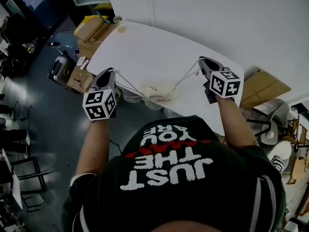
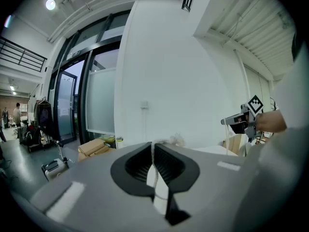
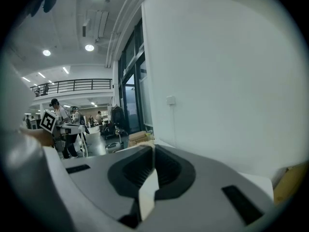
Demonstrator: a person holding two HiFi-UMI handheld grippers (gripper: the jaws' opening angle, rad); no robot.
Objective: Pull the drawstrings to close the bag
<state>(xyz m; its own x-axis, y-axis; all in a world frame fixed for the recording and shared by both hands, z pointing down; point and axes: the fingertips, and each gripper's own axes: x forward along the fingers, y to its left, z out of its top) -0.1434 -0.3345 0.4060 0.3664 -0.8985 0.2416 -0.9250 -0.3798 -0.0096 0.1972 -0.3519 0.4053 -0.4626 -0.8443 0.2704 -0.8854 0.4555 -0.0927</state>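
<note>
cream cloth bag (image 1: 157,92) lies on the white tabletop (image 1: 145,47), close to the edge nearest the person. a thin cord runs out from it to each side. the left tool (image 1: 109,74) is pressed together on the left drawstring (image 1: 126,82), and the right tool (image 1: 203,63) is pressed together on the right drawstring (image 1: 186,79). each gripper view shows pale cord pinched between dark ridged jaws. both cords look nearly taut, spreading from the bag like a shallow v. how far the bag's mouth is gathered is hard to tell. to do this step well, the person would likely draw the two tools apart evenly, in opposite directions and low over the tabletop, so the bag sits centred rather than sliding off the near edge. a firm pinch matters, since thin cord could slip through the jaws.
</note>
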